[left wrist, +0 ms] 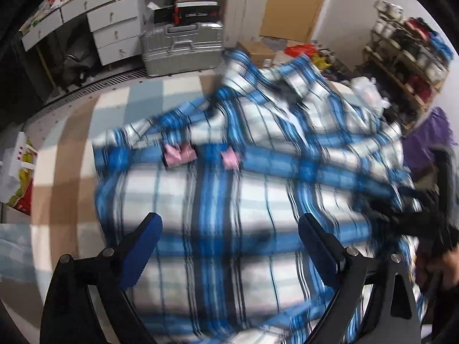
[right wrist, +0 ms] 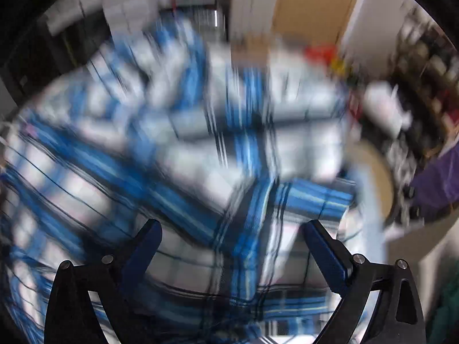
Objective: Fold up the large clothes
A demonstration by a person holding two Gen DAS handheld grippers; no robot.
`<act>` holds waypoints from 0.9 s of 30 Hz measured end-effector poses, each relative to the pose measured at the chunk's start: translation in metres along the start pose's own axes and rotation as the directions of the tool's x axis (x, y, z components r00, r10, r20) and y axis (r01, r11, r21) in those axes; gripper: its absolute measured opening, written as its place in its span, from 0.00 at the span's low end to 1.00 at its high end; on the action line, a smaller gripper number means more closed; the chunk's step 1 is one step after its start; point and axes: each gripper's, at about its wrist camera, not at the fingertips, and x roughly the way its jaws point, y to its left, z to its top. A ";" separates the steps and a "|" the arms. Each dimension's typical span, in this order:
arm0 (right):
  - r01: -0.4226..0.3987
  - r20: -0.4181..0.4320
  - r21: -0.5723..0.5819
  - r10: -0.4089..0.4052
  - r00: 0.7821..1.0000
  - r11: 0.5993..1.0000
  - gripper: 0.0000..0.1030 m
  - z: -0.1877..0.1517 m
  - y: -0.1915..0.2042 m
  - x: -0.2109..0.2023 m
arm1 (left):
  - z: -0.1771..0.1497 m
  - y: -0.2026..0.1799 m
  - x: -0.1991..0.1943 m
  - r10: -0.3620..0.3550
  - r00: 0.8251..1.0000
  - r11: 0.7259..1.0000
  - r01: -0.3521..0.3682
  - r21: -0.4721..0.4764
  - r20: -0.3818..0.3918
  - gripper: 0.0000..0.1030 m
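A large blue, white and black plaid shirt (left wrist: 258,149) lies spread and rumpled on a surface with a beige and pale blue checked cover (left wrist: 71,172). Two pink patches (left wrist: 179,154) show on its far part. My left gripper (left wrist: 229,219) hovers over the near part of the shirt, open wide, with nothing pinched between its blue pads. In the right wrist view, heavily blurred, the same shirt (right wrist: 172,154) fills the frame. My right gripper (right wrist: 232,225) stands open above a folded plaid edge. At the right edge of the left wrist view, a hand (left wrist: 443,261) holds a black tool over the shirt.
A silver suitcase (left wrist: 183,48) and white drawers (left wrist: 114,28) stand beyond the far edge. A shoe rack (left wrist: 407,57) and a purple cloth (left wrist: 430,132) are at the right. A printed bag (left wrist: 20,177) sits at the left edge.
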 end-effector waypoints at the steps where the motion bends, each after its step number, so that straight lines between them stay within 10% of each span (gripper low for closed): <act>1: 0.000 -0.026 0.007 0.001 1.000 1.000 1.00 0.003 -0.001 -0.001 | 0.007 0.003 0.004 0.005 1.000 1.000 -0.005 -0.017 0.006 0.91; 7: -0.067 0.117 0.029 0.063 0.991 0.997 0.98 0.026 -0.008 -0.034 | -0.001 0.030 0.054 0.093 0.987 0.993 -0.102 -0.060 -0.132 0.91; 15: 0.066 0.011 -0.061 -0.065 0.998 0.996 0.93 0.034 -0.005 0.010 | -0.006 0.014 0.043 0.186 0.981 0.982 -0.187 -0.020 -0.056 0.98; 17: 0.083 0.057 -0.062 -0.080 0.995 0.995 0.72 0.035 -0.012 -0.007 | -0.013 -0.002 0.015 0.126 0.992 0.992 -0.126 0.005 0.015 0.98; 23: -0.102 0.131 -0.067 0.110 0.985 0.992 0.76 0.012 -0.017 -0.046 | -0.046 -0.032 0.010 0.048 0.997 0.995 -0.043 0.086 -0.059 0.98; 27: -0.018 0.027 -0.131 0.022 0.999 0.991 0.76 -0.012 -0.007 -0.010 | -0.065 -0.034 0.032 0.113 0.992 0.990 -0.106 0.097 -0.064 0.99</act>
